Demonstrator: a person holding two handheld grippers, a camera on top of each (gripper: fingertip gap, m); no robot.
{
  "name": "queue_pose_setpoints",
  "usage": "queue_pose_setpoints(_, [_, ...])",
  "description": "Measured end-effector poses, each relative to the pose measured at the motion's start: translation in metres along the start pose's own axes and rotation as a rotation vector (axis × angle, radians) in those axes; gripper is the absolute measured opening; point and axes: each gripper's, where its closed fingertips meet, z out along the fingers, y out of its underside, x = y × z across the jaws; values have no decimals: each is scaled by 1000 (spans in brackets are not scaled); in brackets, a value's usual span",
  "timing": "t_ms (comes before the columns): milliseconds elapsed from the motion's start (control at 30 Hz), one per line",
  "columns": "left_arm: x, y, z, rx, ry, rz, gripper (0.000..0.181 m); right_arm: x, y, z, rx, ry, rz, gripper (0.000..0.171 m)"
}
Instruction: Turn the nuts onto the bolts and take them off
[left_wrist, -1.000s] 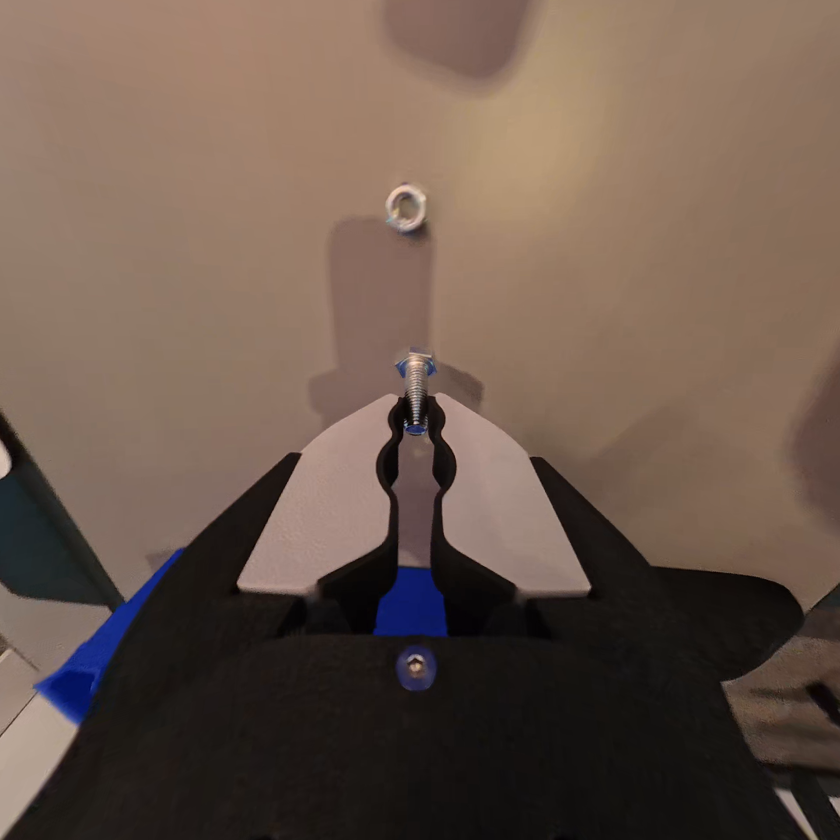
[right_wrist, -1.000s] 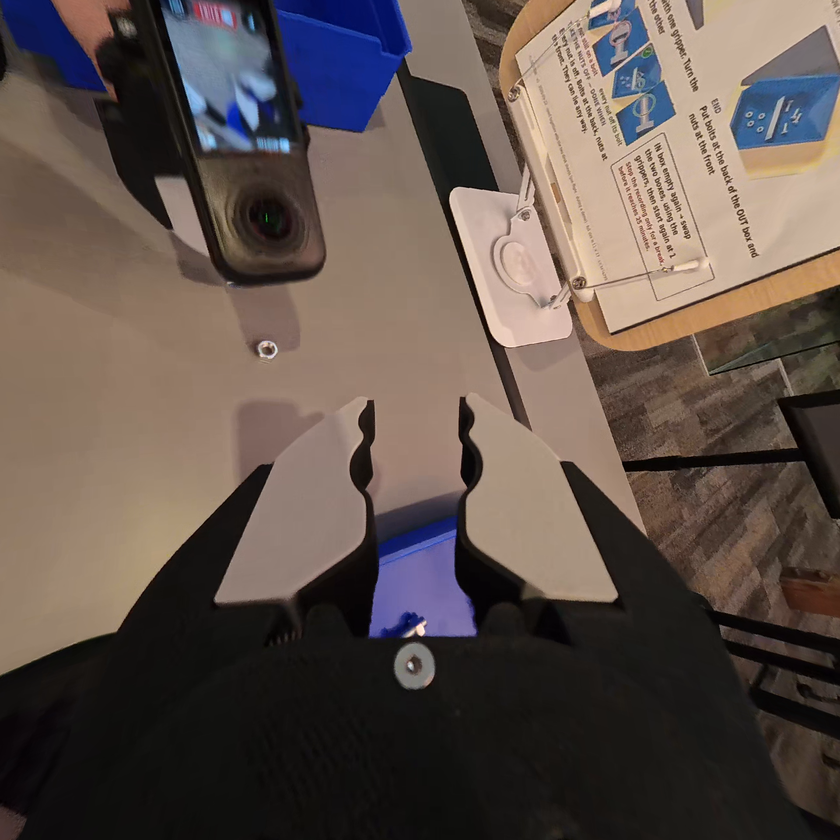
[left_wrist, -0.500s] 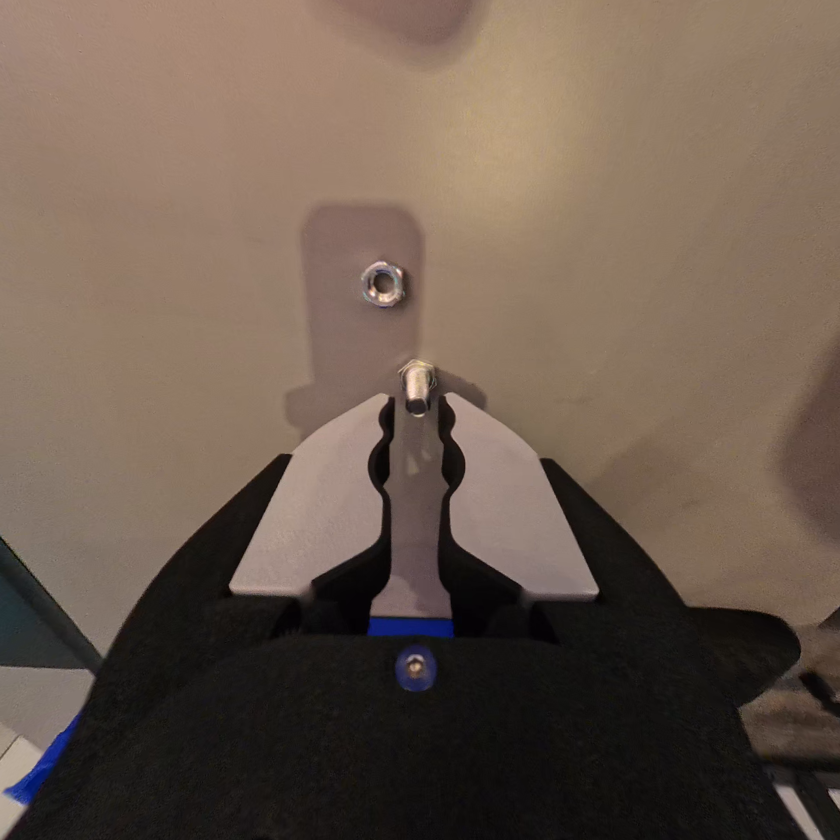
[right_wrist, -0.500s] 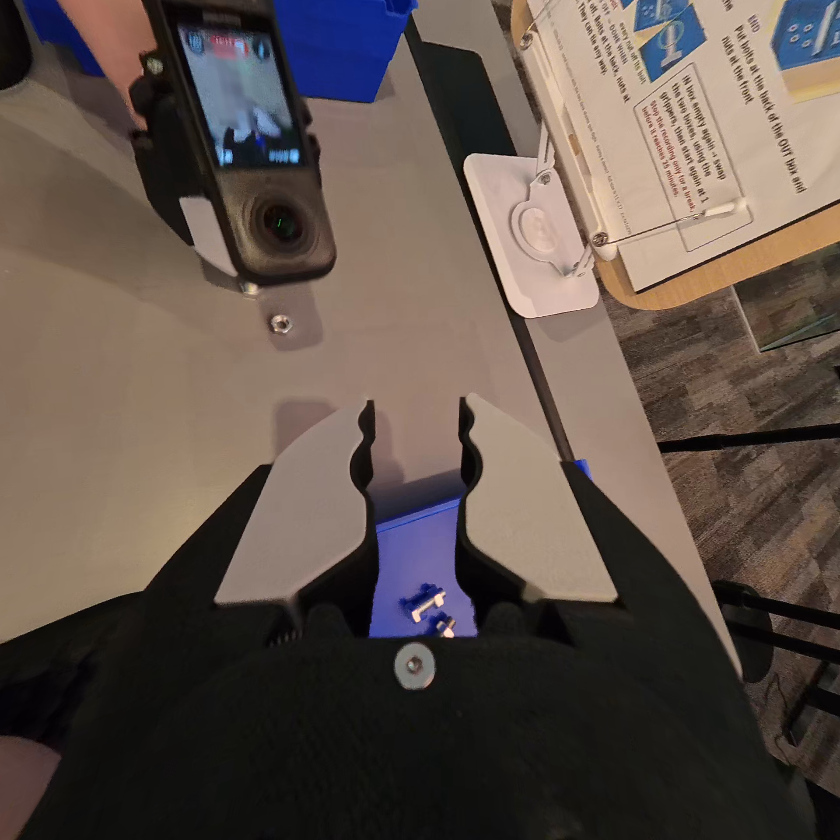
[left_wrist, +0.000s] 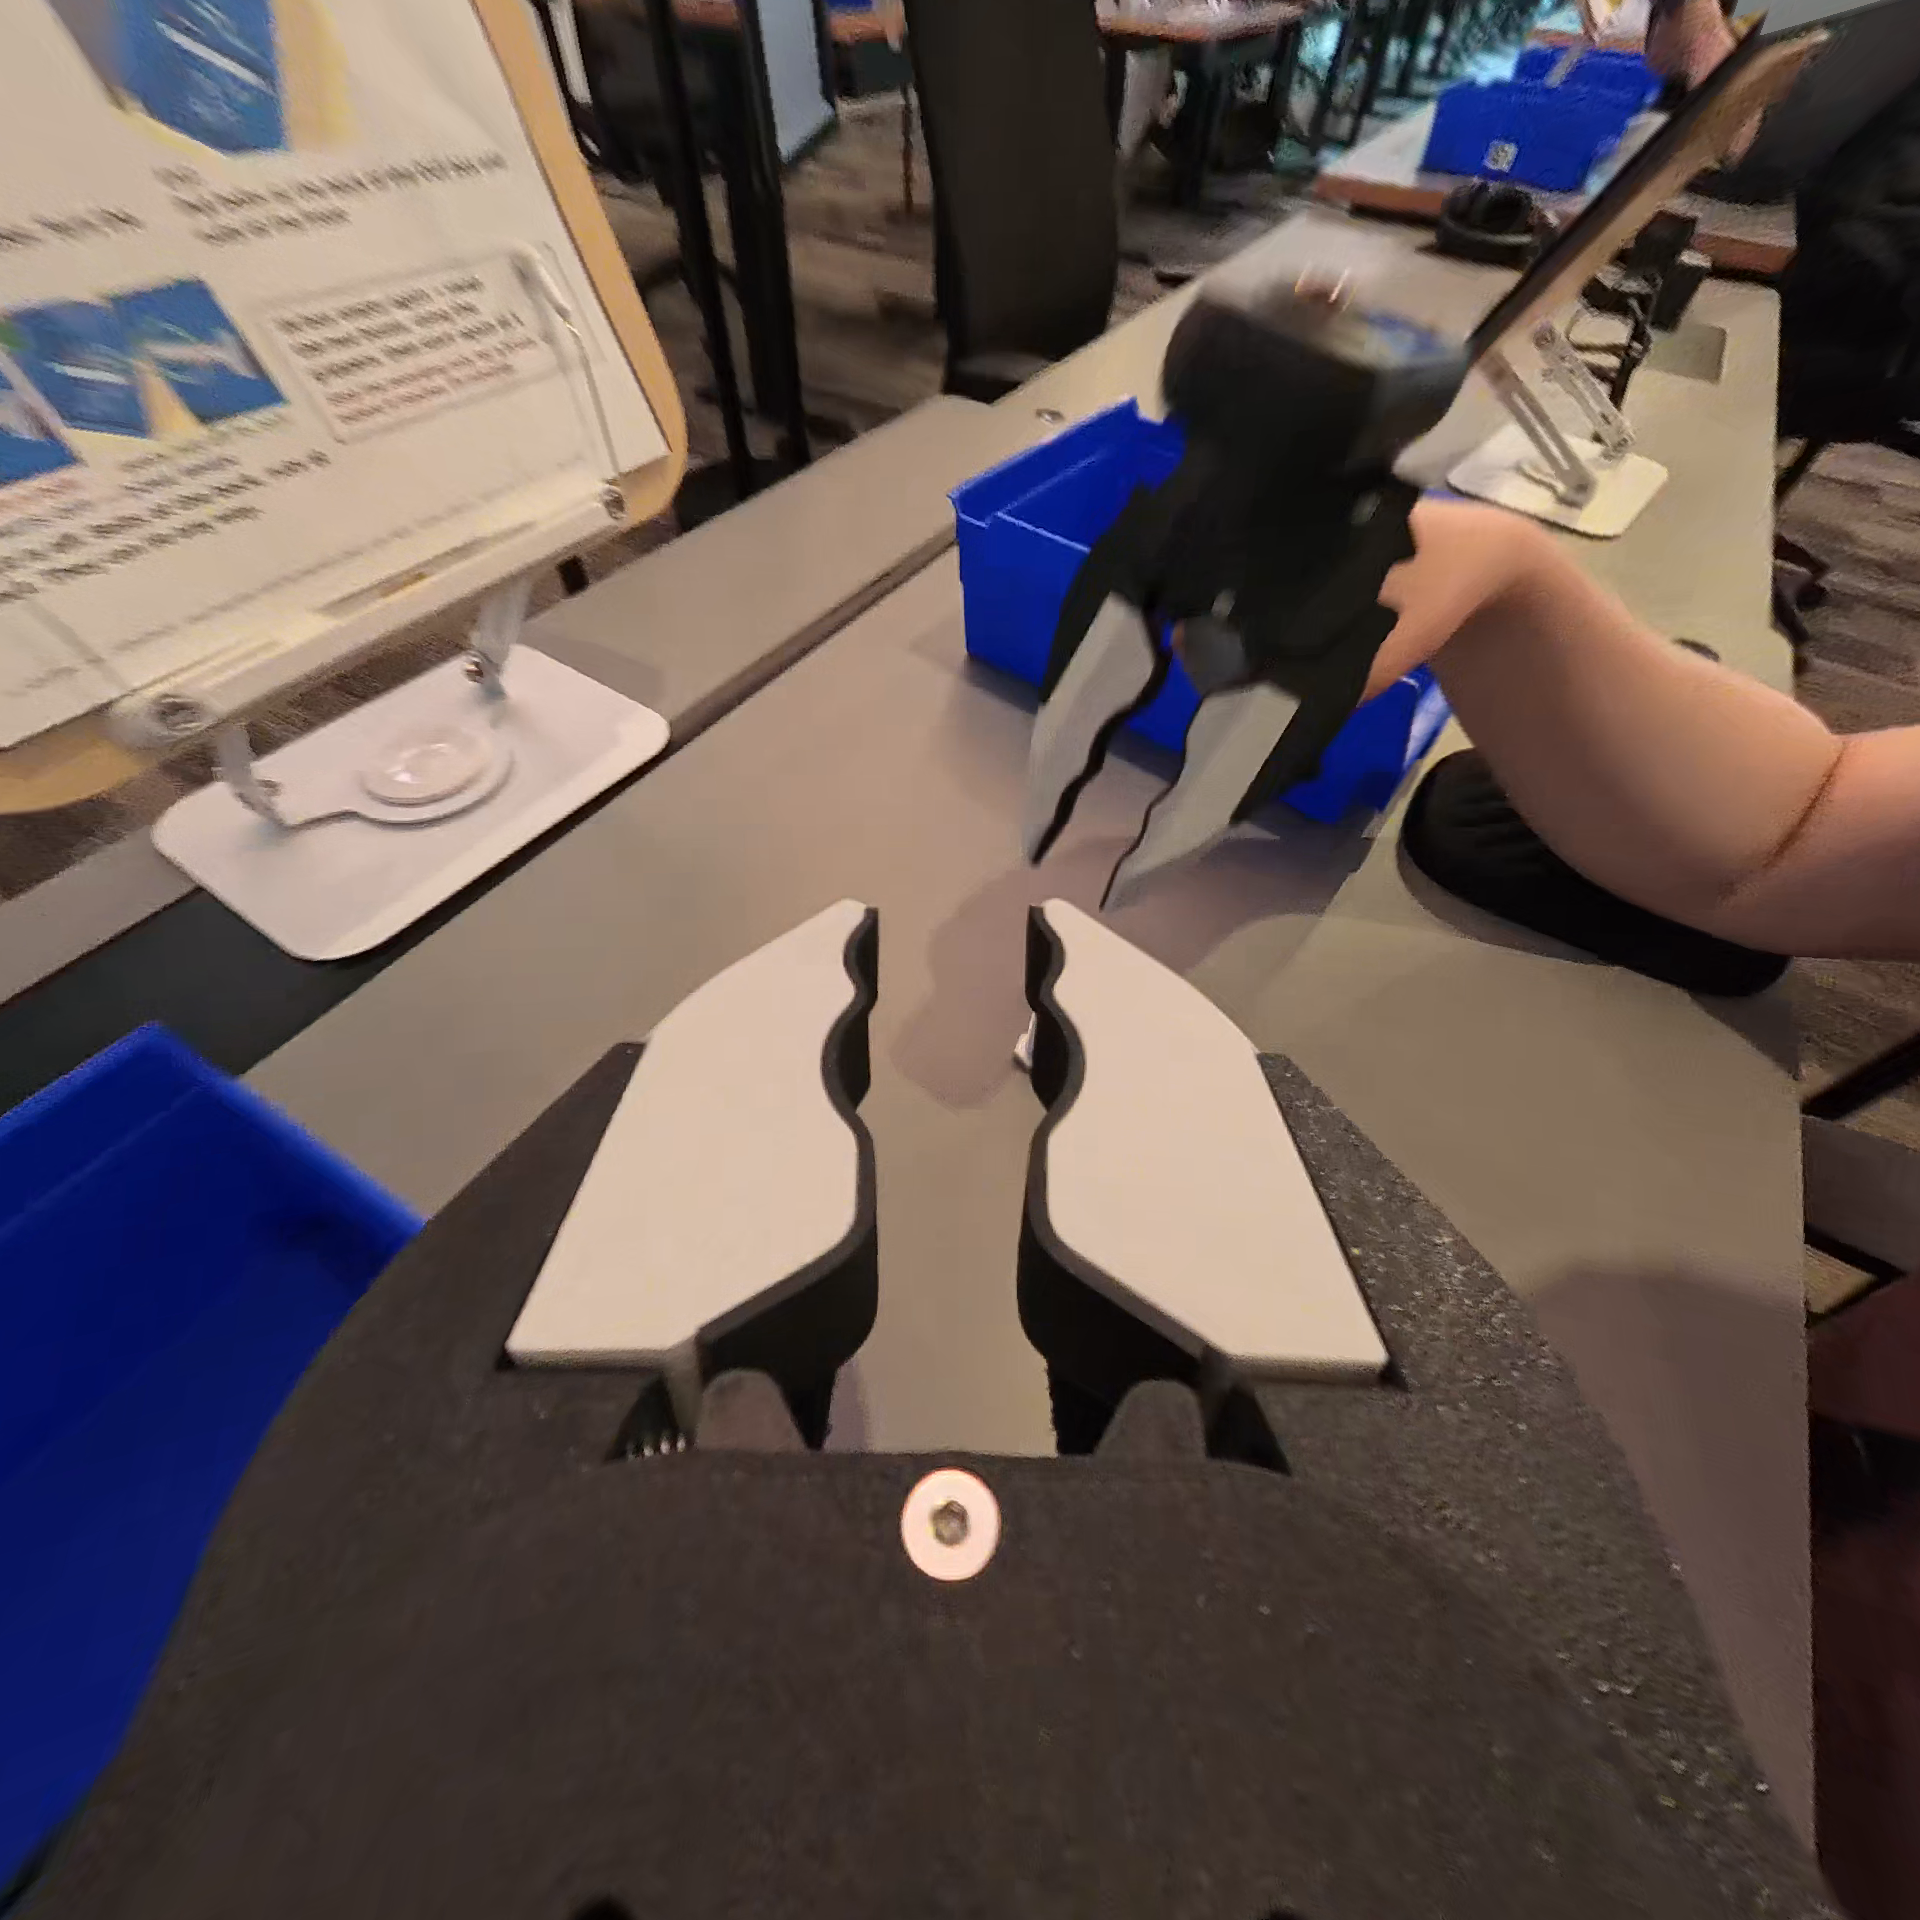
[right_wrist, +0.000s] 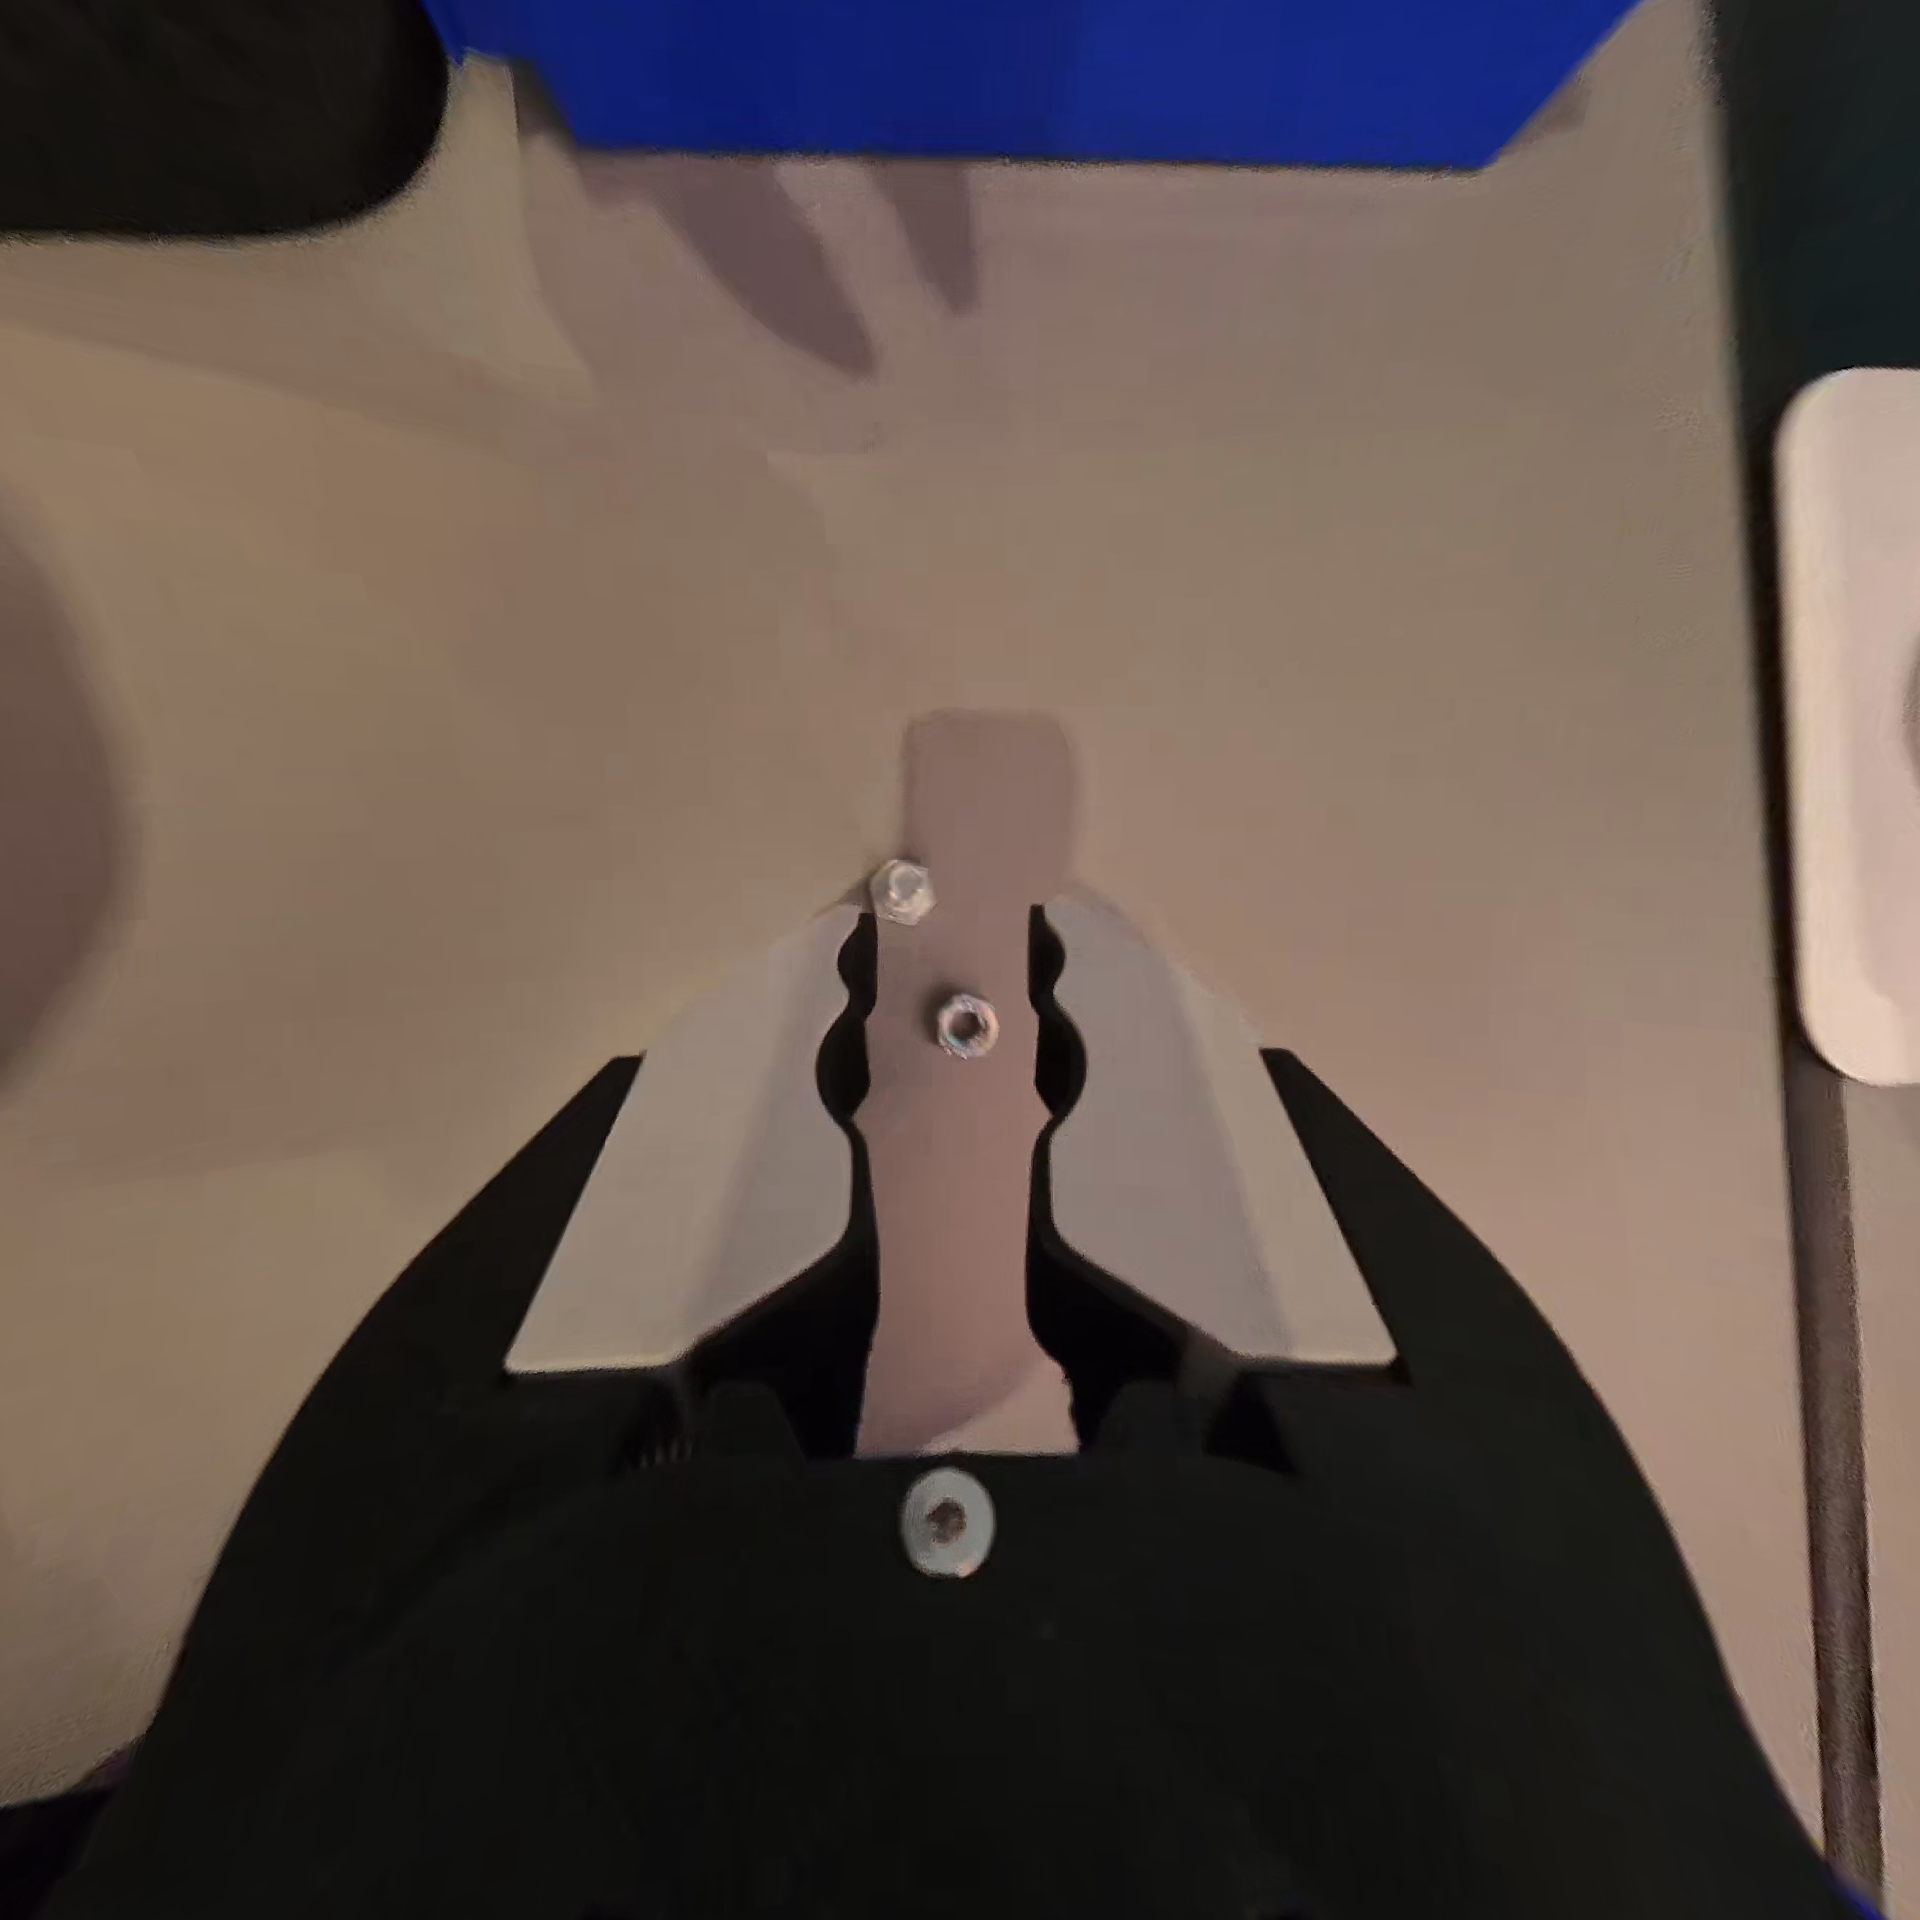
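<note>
In the left wrist view, the left gripper is parted and holds nothing over the grey table; the right gripper hangs ahead, fingers apart, near a blue bin.

In the right wrist view, a nut lies flat between the spread fingers, untouched. A bolt stands just beyond one fingertip.

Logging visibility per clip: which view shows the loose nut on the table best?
The right wrist view: the nut lies flat on the table, between the open right claw's fingers, hole visible. The left wrist view shows no nut I can identify.
</note>
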Motion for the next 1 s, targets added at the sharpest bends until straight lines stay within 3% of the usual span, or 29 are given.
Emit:
queue_pose_setpoints(133, [5,17,-33,16,-103,39,27,-11,13,39,-132,-17,-48,28])
queue_pose_setpoints(267, [15,33,-51,8,-126,34,27,-15,15,57,-144,-41,-32,25])
queue_pose_setpoints(367, [19,39,-60,8,-140,37,27,-15,23,63,-176,-56,-16,12])
queue_pose_setpoints(533, [20,41,-63,17,-123,17,27,-13,17,50,-133,-73,22,11])
queue_pose_setpoints(700, [45,51,-16,18,62,-9,31,-16,-32,-14,201,-187,154,10])
queue_pose_setpoints(800, [55,54,23,23,92,26,32,-30,-57,-50,373,-250,117,10])
queue_pose_setpoints(1000, [71,37,65,8,119,110,39,-46,-76,-79,426,-157,-4,10])
